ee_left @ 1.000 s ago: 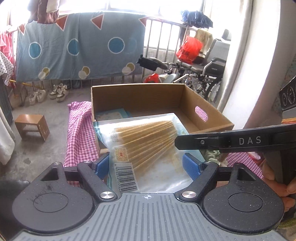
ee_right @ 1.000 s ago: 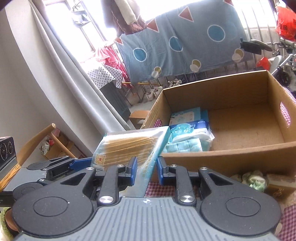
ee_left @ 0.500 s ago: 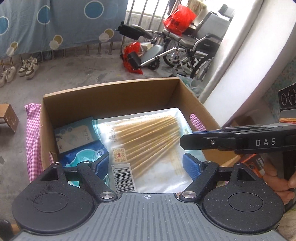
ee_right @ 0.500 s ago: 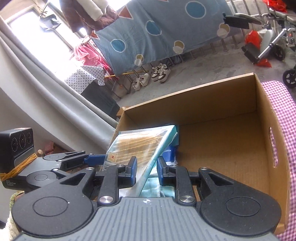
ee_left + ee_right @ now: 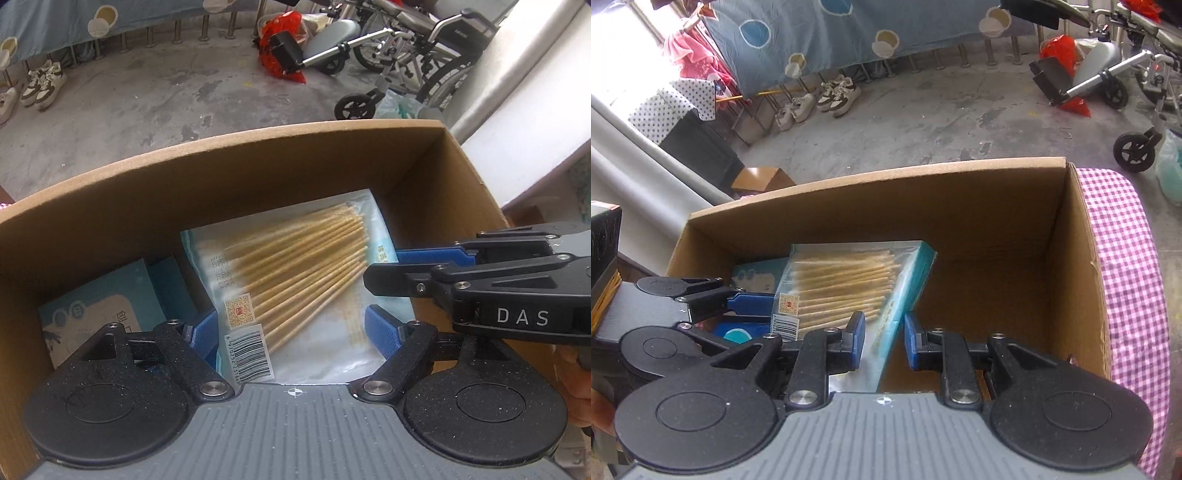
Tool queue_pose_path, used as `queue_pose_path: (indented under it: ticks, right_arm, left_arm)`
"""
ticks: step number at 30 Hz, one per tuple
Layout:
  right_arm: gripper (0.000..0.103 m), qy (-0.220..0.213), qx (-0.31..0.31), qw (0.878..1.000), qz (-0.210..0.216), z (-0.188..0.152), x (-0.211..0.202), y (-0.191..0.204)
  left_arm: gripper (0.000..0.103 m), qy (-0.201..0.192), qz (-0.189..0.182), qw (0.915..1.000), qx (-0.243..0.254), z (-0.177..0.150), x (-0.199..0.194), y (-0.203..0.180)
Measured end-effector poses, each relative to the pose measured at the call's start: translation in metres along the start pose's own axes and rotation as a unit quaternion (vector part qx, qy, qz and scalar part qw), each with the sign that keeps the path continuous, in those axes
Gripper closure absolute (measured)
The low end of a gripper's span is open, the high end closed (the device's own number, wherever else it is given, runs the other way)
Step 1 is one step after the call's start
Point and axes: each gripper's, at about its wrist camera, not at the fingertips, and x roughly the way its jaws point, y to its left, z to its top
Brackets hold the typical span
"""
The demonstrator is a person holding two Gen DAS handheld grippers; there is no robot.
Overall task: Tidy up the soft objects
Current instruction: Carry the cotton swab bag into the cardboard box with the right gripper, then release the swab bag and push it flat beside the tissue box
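The left claw (image 5: 294, 334) is reaching down into the cardboard box (image 5: 258, 162), its blue pads gripping a clear packet of tan sticks (image 5: 295, 280) by the two side edges. The right claw (image 5: 391, 271) is coming in from the right and pinching the same packet at its right edge. A pale blue carton (image 5: 99, 306) is lying in the box just left of the packet. Beyond the box, a wheelchair (image 5: 399, 48) and sneakers (image 5: 40, 83) are standing on the concrete floor (image 5: 147, 107).
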Motion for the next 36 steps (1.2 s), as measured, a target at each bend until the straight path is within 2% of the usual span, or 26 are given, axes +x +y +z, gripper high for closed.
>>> queue_pose_path:
  ticks: [4,6,9,14,18,20,21,22,24,27,31,34,36]
  right_arm:
    - [0.076,-0.008,-0.022,0.999,-0.032,0.003,0.01,0.0]
    - [0.076,-0.017,-0.033,0.998,-0.045,0.004,0.011,0.0]
    - [0.074,-0.027,-0.035,0.998,-0.052,0.006,0.011,-0.002]
    - [0.074,-0.048,-0.021,0.998,-0.031,0.004,-0.011,-0.007]
    - [0.074,-0.047,0.005,0.999,0.015,0.0,-0.034,-0.013]
    - [0.073,-0.033,0.018,0.998,0.042,-0.003,-0.041,-0.016]
    - [0.065,-0.022,0.025,0.998,0.053,-0.004,-0.041,-0.016]
    - [0.05,-0.009,0.034,0.997,0.061,-0.006,-0.039,-0.017]
    - [0.042,0.024,0.054,0.995,0.08,-0.01,-0.029,-0.018]
    - [0.042,0.081,0.076,0.989,0.094,-0.017,-0.003,-0.016]
    - [0.042,0.138,0.113,0.98,0.09,-0.023,0.037,-0.01]
    - [0.042,0.154,0.122,0.978,0.071,-0.022,0.058,-0.005]
    - [0.042,0.149,0.12,0.979,0.067,-0.019,0.064,-0.002]
  left_arm:
    - [0.019,0.017,0.018,0.9996,-0.016,0.01,0.022,0.005]
    - [0.013,0.011,0.024,0.9993,-0.027,0.012,0.027,0.007]
    - [0.013,0.006,0.032,0.9987,-0.039,0.013,0.03,0.01]
    - [0.009,-0.003,0.036,0.9977,-0.058,0.015,0.021,0.015]
    - [0.006,-0.028,0.035,0.997,-0.063,0.006,-0.009,0.015]
    - [0.005,-0.04,0.028,0.9964,-0.069,0.001,-0.028,0.016]
    - [0.005,-0.046,0.027,0.9962,-0.07,-0.002,-0.039,0.017]
    - [0.004,-0.055,0.026,0.9956,-0.072,-0.005,-0.052,0.017]
    - [0.004,-0.074,0.022,0.9942,-0.075,-0.015,-0.077,0.019]
    - [0.002,-0.099,0.013,0.9915,-0.083,-0.034,-0.116,0.024]
    - [0.001,-0.141,0.004,0.987,-0.078,-0.069,-0.165,0.032]
    - [0.001,-0.163,0.013,0.9839,-0.073,-0.1,-0.19,0.039]
    - [0.001,-0.174,0.024,0.9817,-0.074,-0.12,-0.199,0.045]
